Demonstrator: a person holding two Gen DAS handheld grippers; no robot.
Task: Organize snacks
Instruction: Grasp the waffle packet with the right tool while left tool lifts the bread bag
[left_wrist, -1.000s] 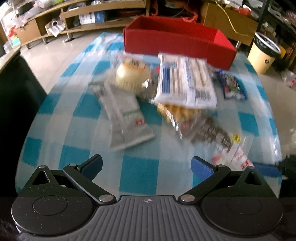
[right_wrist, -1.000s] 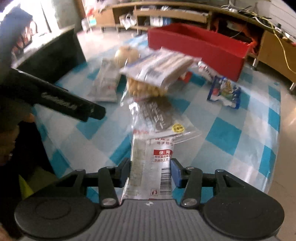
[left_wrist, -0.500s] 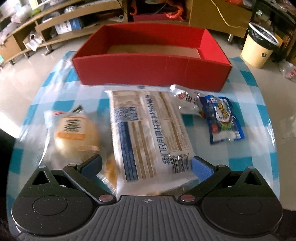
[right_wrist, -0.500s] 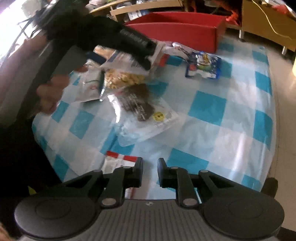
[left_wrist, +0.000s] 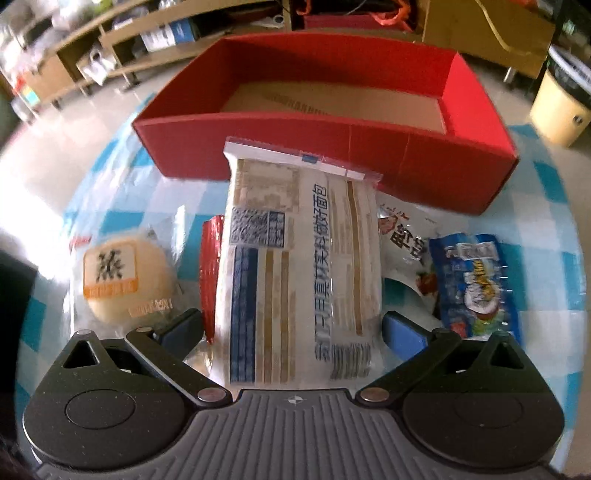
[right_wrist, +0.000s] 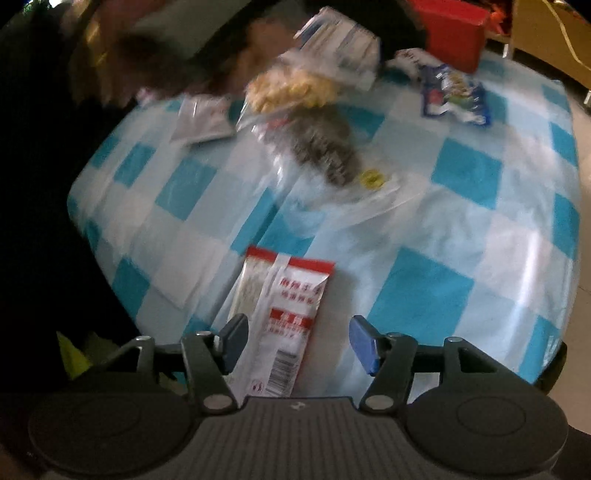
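Bread bag (left_wrist: 299, 266): lay between the wide-apart fingers of the left gripper (left_wrist: 291, 328), pads clear of it; vertical blue Chinese print and a barcode faced up, its far end just short of the red box (left_wrist: 332, 155)
Red box: open-topped, brown card floor with faint lettering too blurred to read
Round bun (left_wrist: 127, 280): left of the bread bag, orange-edged label with one large black character
White pouch (left_wrist: 404, 240): right of the bag, bold black characters
Blue packet (left_wrist: 474, 280): beside the pouch, yellow cartoon lettering
Right gripper (right_wrist: 295, 341): jaws opening, not pressing the red-and-white sachet (right_wrist: 280, 325) between them on the checked cloth (right_wrist: 443, 229); its barcode was visible, red text blurred
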